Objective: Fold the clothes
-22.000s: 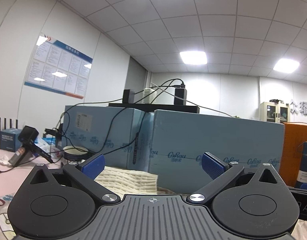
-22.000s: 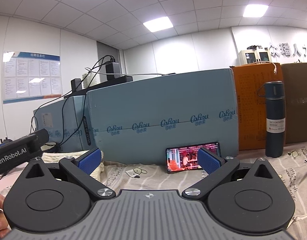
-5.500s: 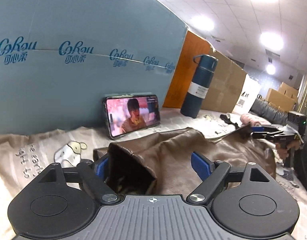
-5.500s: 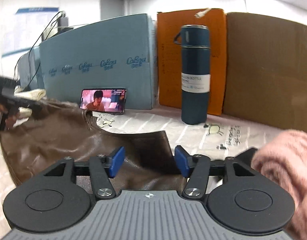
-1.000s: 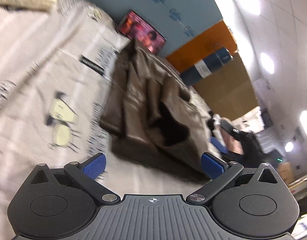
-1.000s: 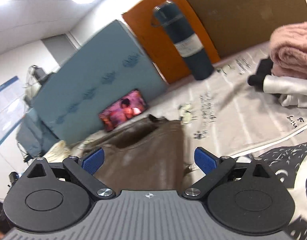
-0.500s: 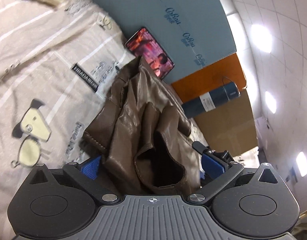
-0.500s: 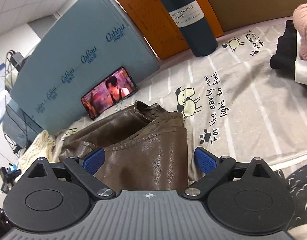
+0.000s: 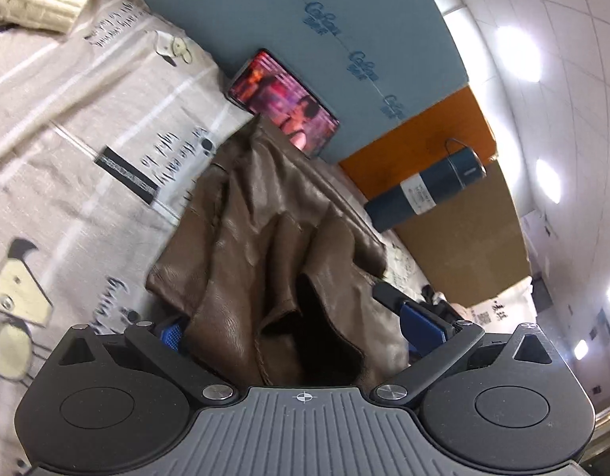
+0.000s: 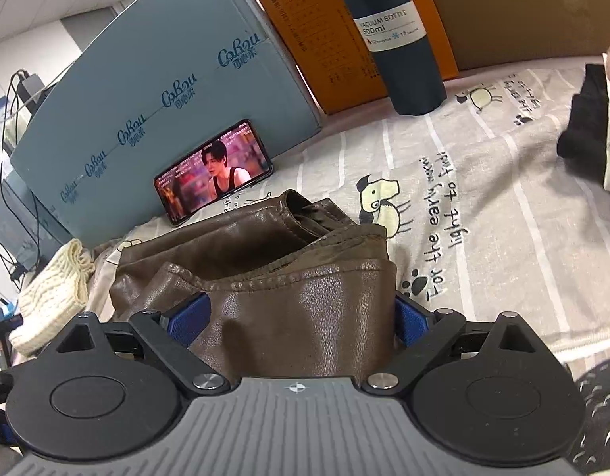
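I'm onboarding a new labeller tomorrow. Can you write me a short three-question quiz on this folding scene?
1. True or false: the phone leans against the orange box.
2. What lies between the fingers of the right tongs: A) cream knit, B) brown leather jacket, C) vacuum bottle?
3. Fill in: the left tongs straddle the jacket with their fingers ____.

Key
1. False; it leans on the blue-grey box.
2. B
3. open, on either side of the leather.
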The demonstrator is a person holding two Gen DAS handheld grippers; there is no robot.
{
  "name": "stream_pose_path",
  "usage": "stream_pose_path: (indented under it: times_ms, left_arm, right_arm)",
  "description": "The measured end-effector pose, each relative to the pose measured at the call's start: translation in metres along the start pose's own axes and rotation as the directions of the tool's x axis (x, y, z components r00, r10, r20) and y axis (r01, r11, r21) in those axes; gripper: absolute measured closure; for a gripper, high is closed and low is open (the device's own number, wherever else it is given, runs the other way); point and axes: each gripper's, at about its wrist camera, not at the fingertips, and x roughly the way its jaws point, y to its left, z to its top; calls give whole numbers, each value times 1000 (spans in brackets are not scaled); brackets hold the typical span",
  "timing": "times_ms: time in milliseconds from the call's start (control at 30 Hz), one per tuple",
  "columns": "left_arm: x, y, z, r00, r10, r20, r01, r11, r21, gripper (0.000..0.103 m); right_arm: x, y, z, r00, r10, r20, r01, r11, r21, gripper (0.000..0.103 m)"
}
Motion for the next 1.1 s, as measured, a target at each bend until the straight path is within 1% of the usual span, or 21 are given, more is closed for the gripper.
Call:
stream_pose_path:
  times_ms: [33,67,100,133,167,200,233,267,333,367,433,500,533,633,700,767,867,933,1000,1100]
  left_arm:
    - [1,0,-1,1000,-22,2,22,1000,4,0]
    - [1,1,-2,999,-44,4,44,999,8,0]
    - [2,1,-3,998,-65,6,65,998,12,1]
    - [3,2,-5,998,-69,10,69,997,27,1]
    - [5,3,-7,997,-72,15,71,996,44,3]
    - [7,2,-10,998,-63,29,61,995,81,11]
    - [9,2,-13,998,-54,43,49,992,119,22]
    - [11,1,-16,997,-46,58,36,987,157,29]
    - [15,1,-19,998,-26,61,13,980,200,55]
    - [15,1,-20,998,-20,67,5,975,221,60]
    - [16,1,-21,996,-22,81,0,967,253,73]
    - [10,0,-22,994,-45,100,17,963,268,79]
    - [8,0,-22,992,-57,110,25,961,275,82]
    - [-3,-4,-24,988,-91,127,49,952,301,84]
    - [-12,-6,-24,984,-117,138,69,948,312,85]
    - [-24,-8,-24,977,-150,155,93,941,327,85]
    - [-46,-9,-24,962,-192,196,114,930,350,85]
    - [-63,-8,-22,948,-207,242,109,924,366,85]
    - [-82,-6,-20,930,-217,297,92,919,383,85]
    - [-115,2,-14,892,-211,399,37,916,401,85]
  right_arm:
    - [1,0,0,1000,-3,2,3,1000,-4,16]
    - [0,0,0,1000,-8,6,8,1000,-4,20]
    - [0,-1,0,1000,-9,10,9,1000,-1,32]
    - [-1,-4,-2,1000,-2,13,2,1000,11,45]
    - [-2,-6,-3,1000,5,19,-6,1000,21,46]
    - [-3,-10,-6,999,15,34,-16,999,30,50]
    - [-4,-13,-8,998,25,50,-27,999,39,54]
    - [-4,-17,-12,997,34,69,-37,998,51,57]
    - [-5,-22,-15,995,43,88,-50,996,80,66]
    - [-6,-23,-16,994,50,92,-58,995,85,68]
    - [-8,-25,-18,992,66,112,-77,992,98,79]
    - [-13,-24,-20,985,92,149,-105,991,83,85]
    - [-16,-21,-21,981,107,164,-119,991,66,89]
    - [-26,-12,-23,968,149,202,-158,987,29,92]
    - [-35,-6,-25,957,193,218,-204,979,26,93]
    - [-46,2,-27,941,242,239,-256,966,29,94]
    - [-60,18,-29,915,297,272,-315,949,23,94]
    - [-66,35,-26,902,326,283,-338,941,-5,94]
    - [-68,57,-21,889,361,284,-361,931,-52,94]
    - [-62,99,-12,864,427,268,-406,904,-134,94]
